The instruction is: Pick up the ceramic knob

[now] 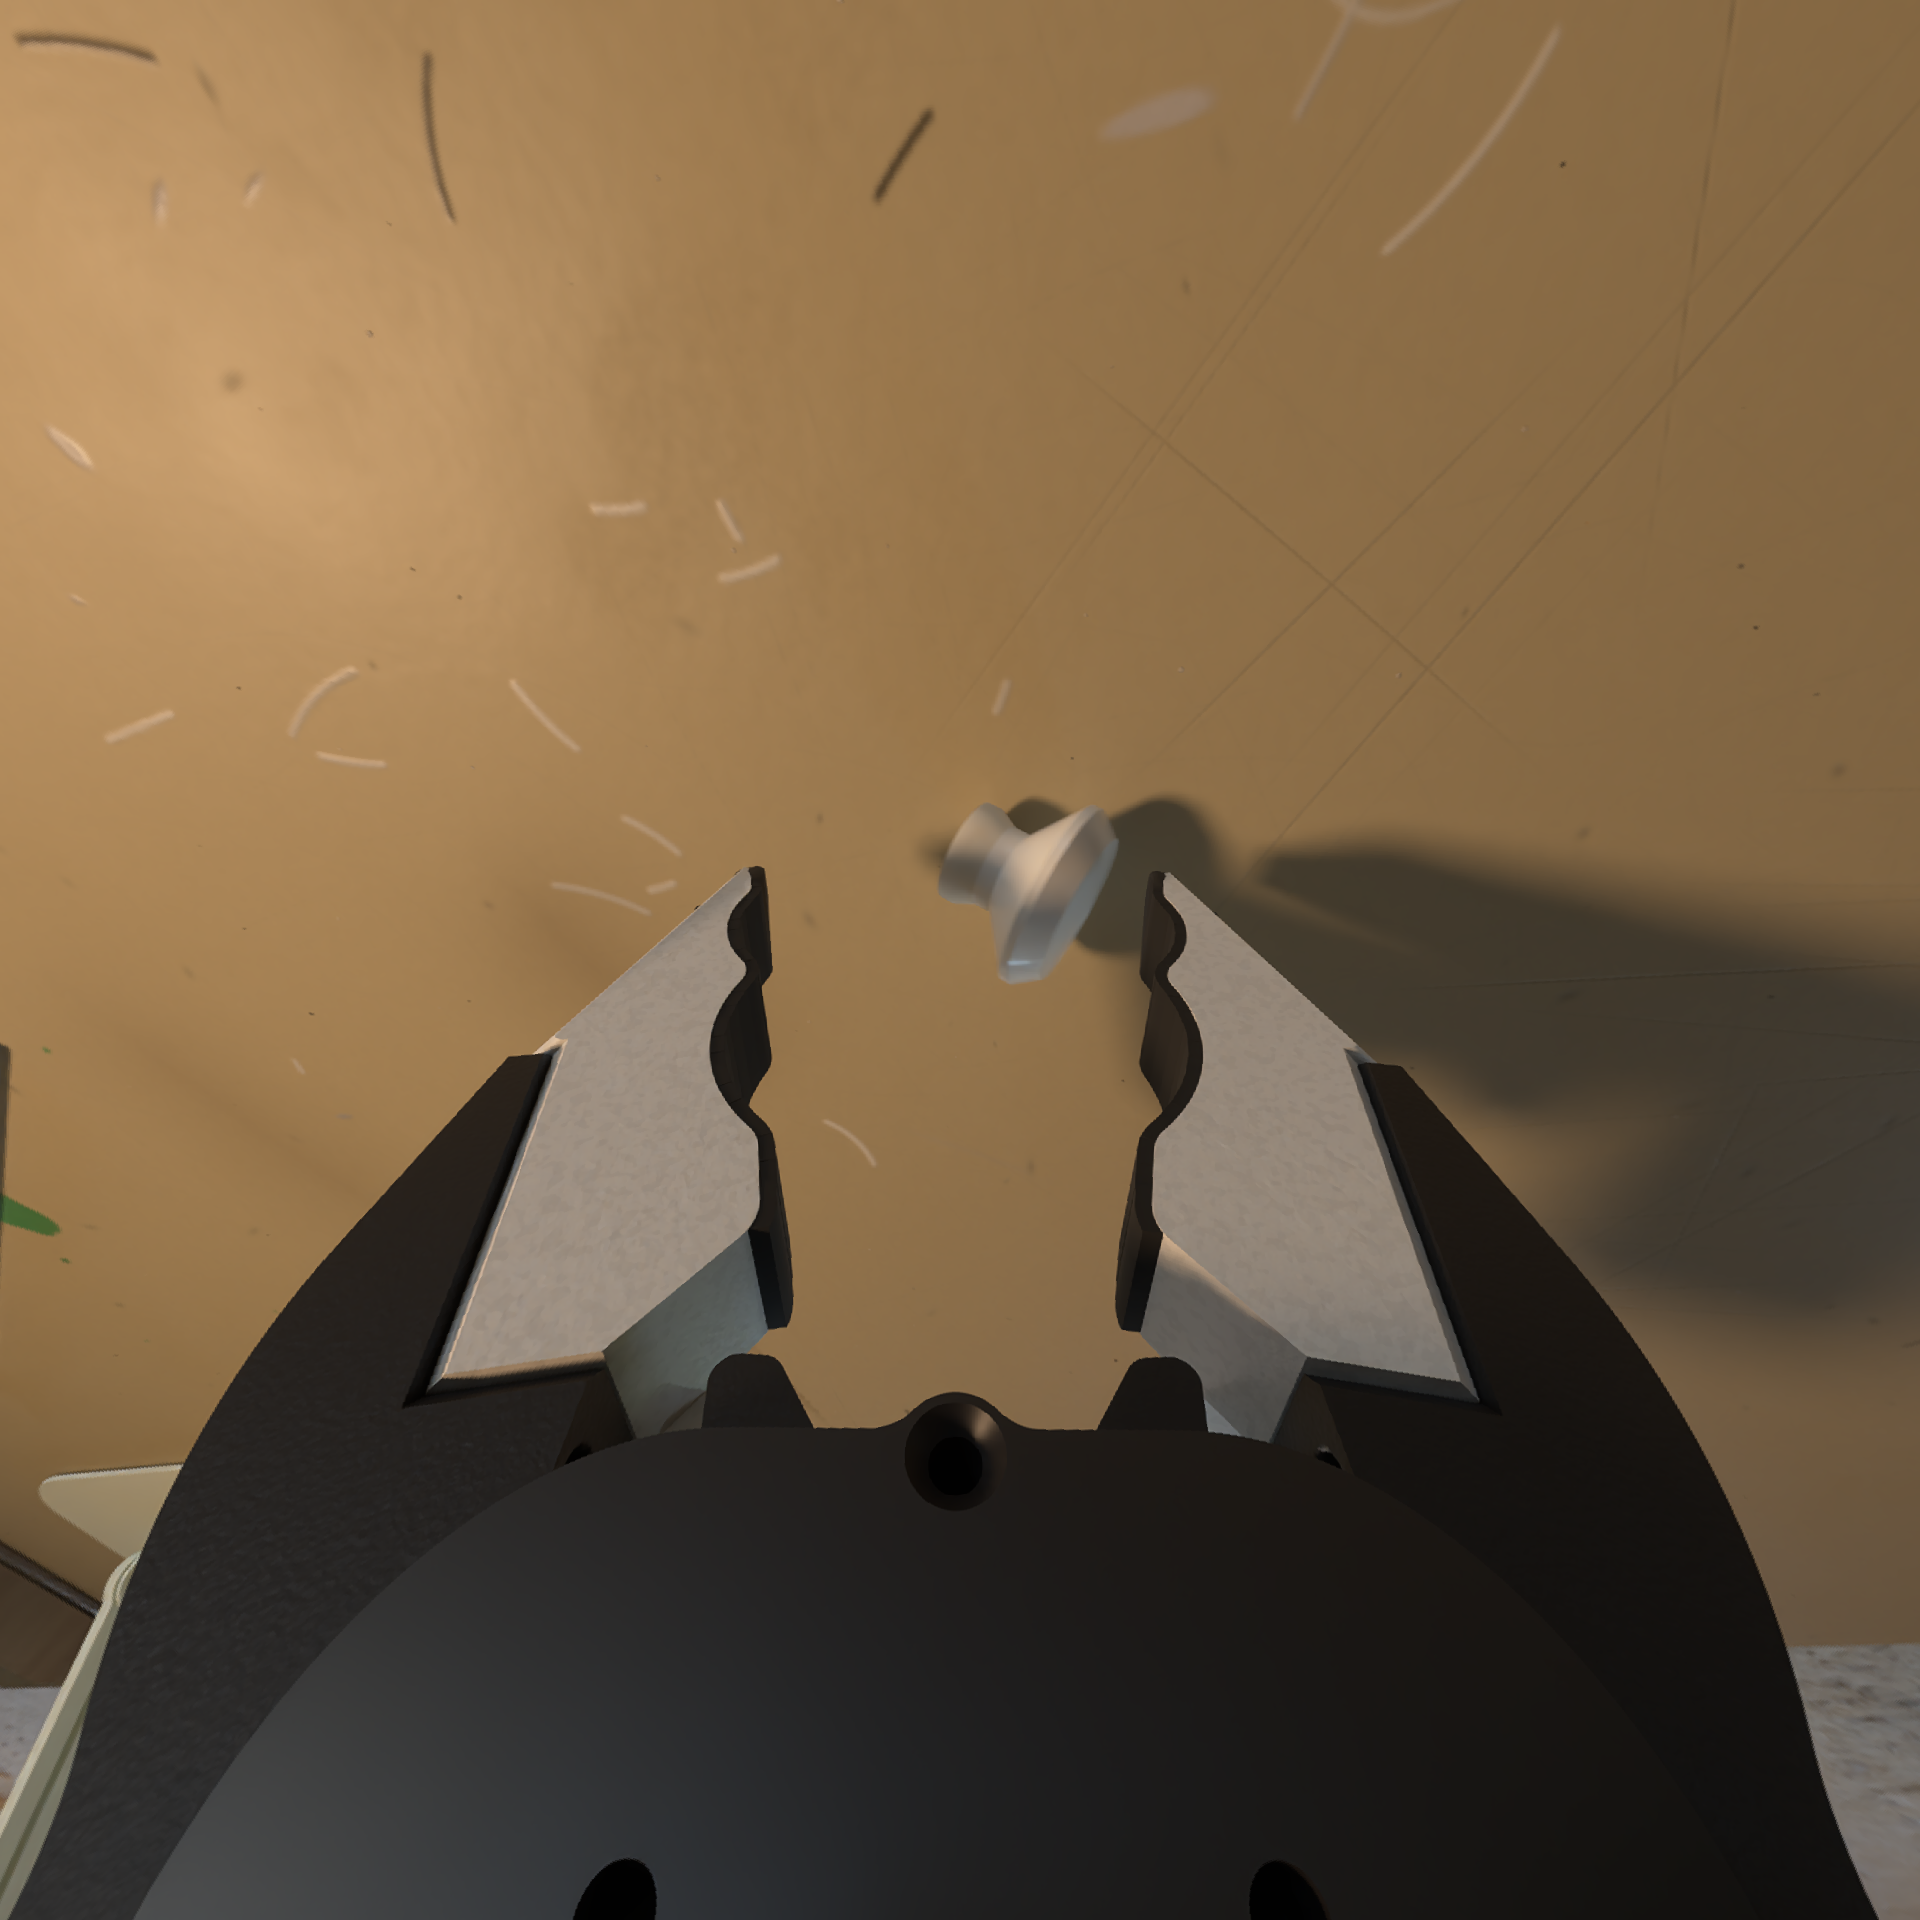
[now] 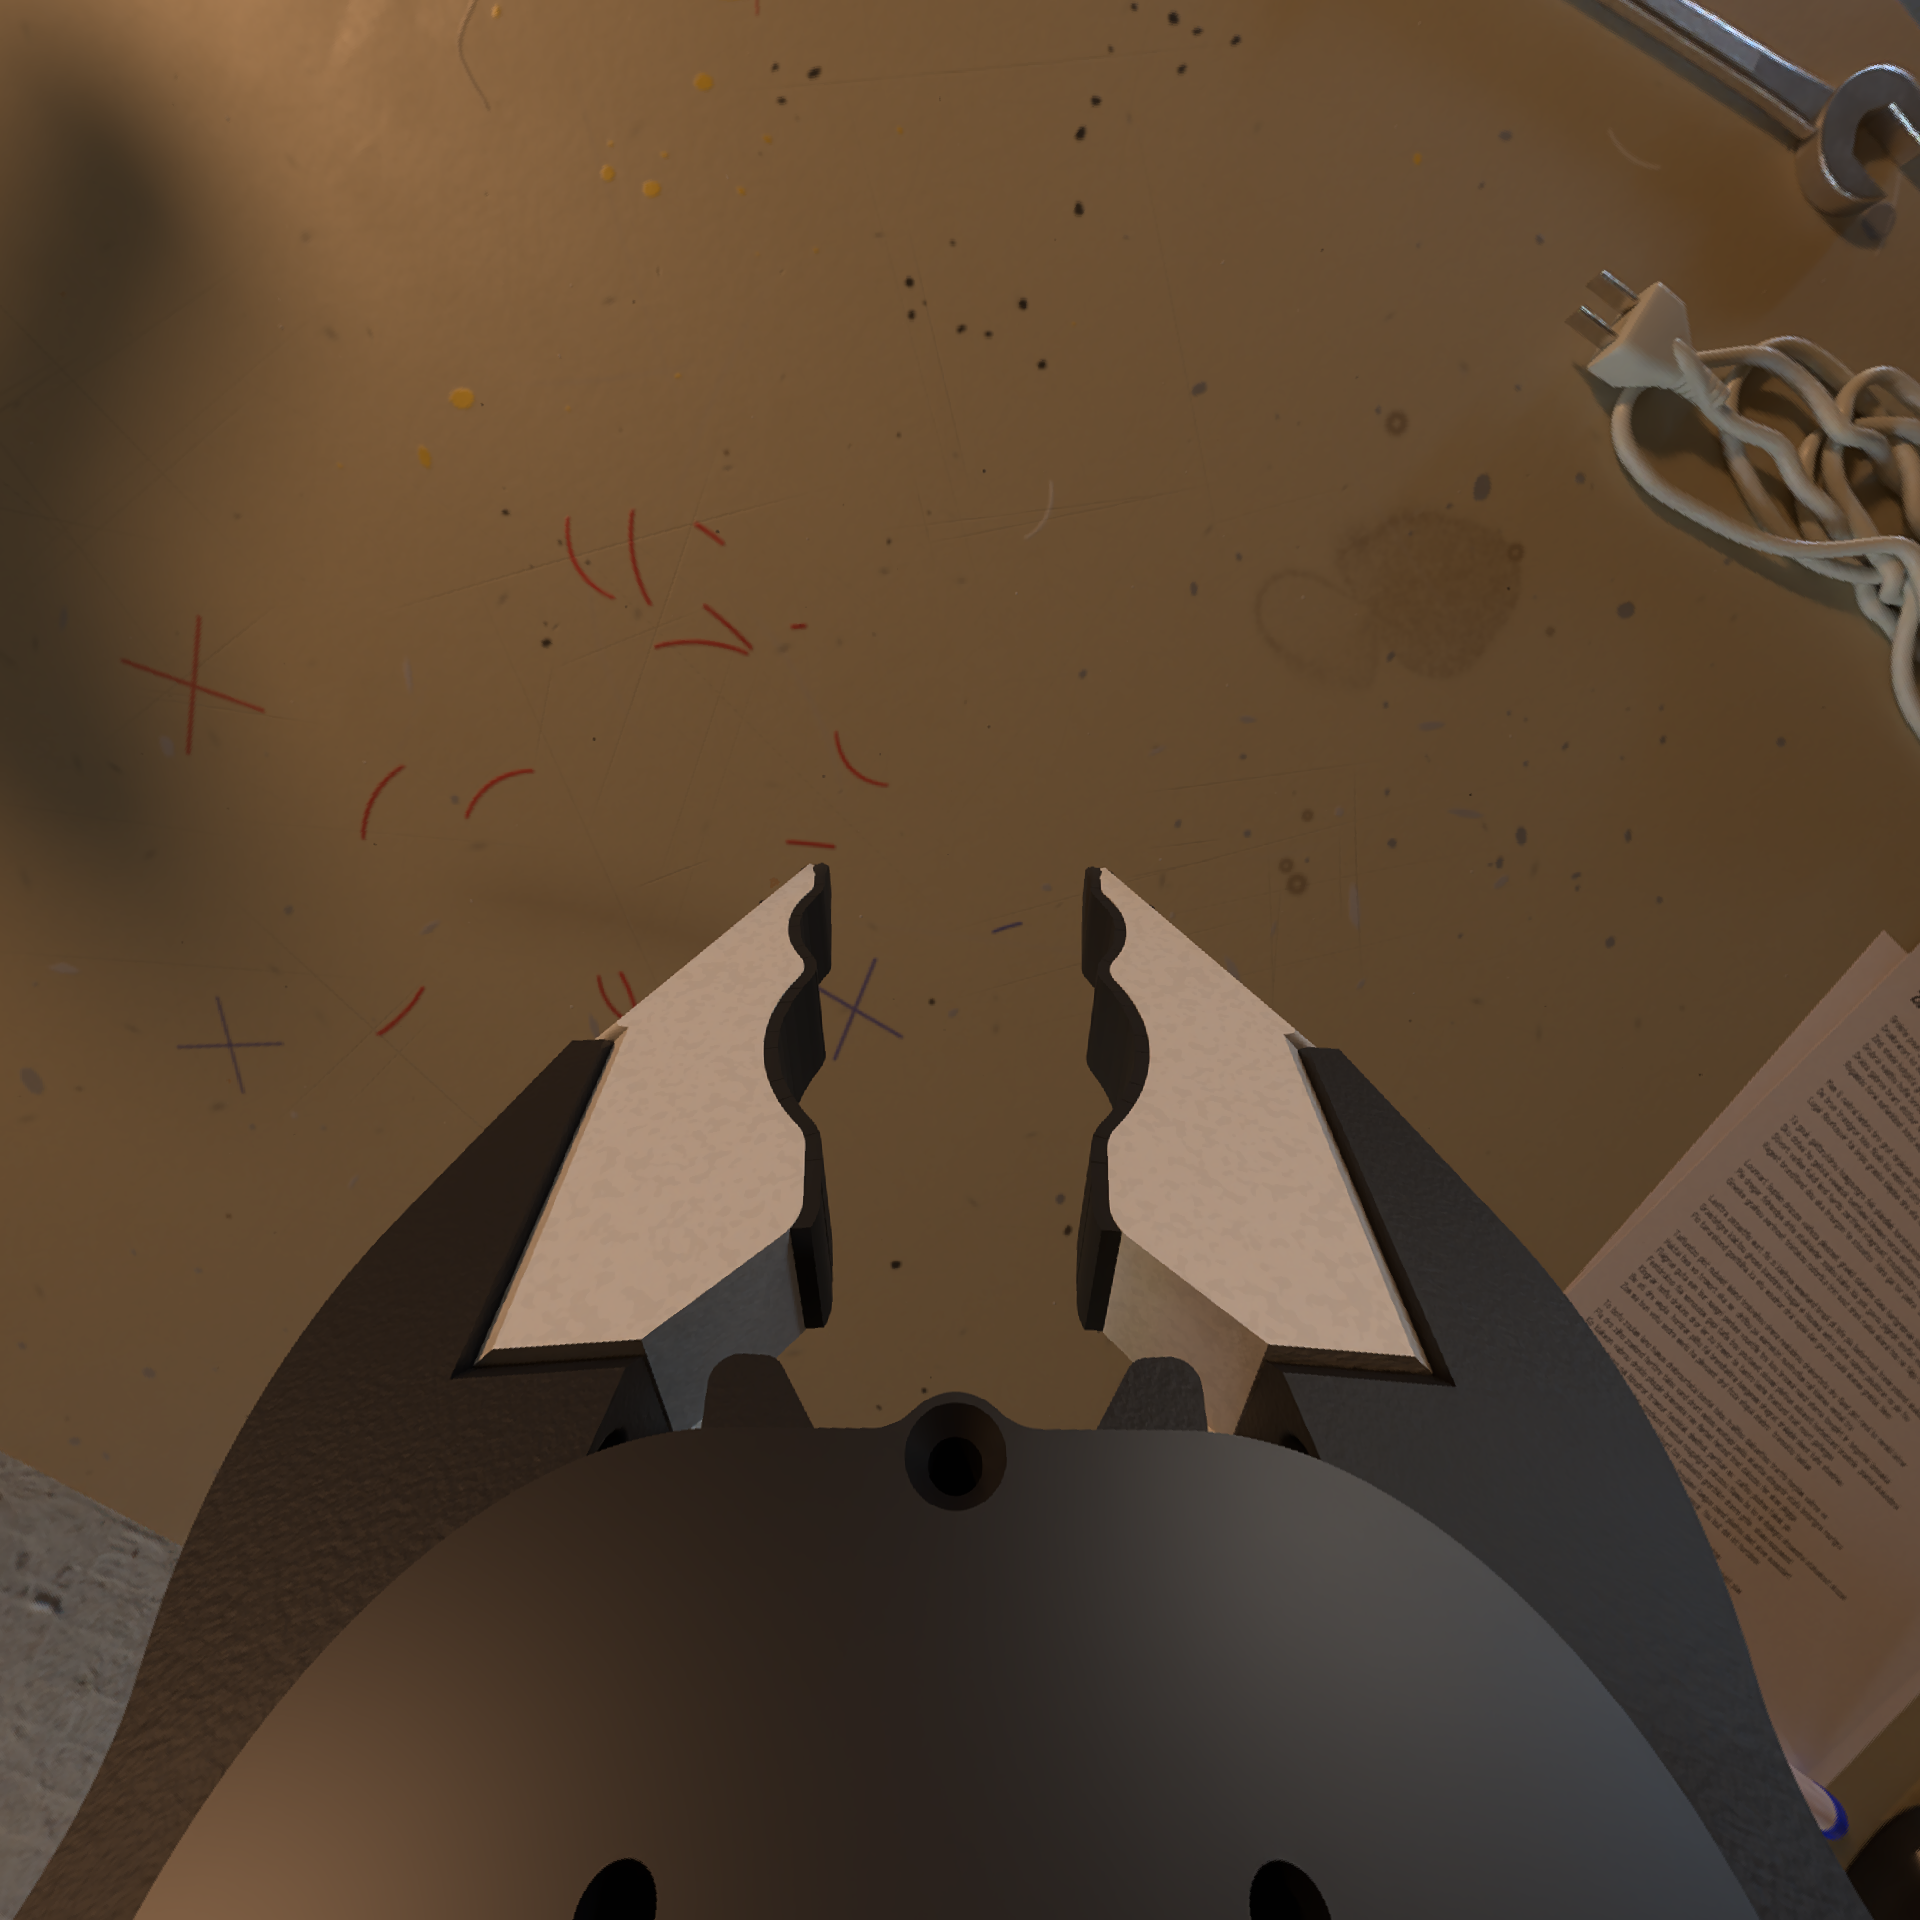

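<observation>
As the white knob [image 1: 1023, 891] lay tipped on the tabletop [image 1: 935, 416], the left gripper [image 1: 954, 883] hung wide open and empty, framing it; the right gripper [image 2: 956, 883] gaped empty too.

Both wrist cameras look steeply down along their jaws, close above the tabletop [image 1: 727, 416] — sharing no landmark.
</observation>
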You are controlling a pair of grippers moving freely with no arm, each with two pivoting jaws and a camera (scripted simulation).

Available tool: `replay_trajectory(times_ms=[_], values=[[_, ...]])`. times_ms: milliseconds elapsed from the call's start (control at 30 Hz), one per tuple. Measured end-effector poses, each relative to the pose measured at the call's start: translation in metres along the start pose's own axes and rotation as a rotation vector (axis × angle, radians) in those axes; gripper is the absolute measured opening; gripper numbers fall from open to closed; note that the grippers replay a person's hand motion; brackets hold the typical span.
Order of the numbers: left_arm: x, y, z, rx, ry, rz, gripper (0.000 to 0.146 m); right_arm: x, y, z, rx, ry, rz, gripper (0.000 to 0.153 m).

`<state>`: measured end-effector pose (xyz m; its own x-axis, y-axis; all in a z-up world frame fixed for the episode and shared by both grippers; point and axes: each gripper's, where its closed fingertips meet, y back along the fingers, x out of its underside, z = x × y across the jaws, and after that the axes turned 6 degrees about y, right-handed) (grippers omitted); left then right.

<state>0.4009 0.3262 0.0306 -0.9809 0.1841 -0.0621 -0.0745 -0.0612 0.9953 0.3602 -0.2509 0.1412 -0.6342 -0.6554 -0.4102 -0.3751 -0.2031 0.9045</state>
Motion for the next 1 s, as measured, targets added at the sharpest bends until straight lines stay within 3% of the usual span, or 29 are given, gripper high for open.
replay_trajectory(times_ms=[233,500,867,1000], values=[[0.005,-0.005,0.003,0.035,0.036,0.072,0.069,0.001,-0.002,0.002,-0.006,0.007,0.011,0.048],[0.010,-0.009,0.004,0.101,0.028,0.109,0.033,0.001,-0.003,0.003,-0.003,0.021,0.019,0.048],[0.016,-0.009,0.000,0.102,-0.051,0.145,0.032,0.002,-0.008,0.006,-0.002,0.051,0.056,0.048],[0.015,-0.003,-0.009,0.186,-0.039,0.127,0.032,0.002,-0.010,0.007,-0.005,0.056,0.059,0.047]])
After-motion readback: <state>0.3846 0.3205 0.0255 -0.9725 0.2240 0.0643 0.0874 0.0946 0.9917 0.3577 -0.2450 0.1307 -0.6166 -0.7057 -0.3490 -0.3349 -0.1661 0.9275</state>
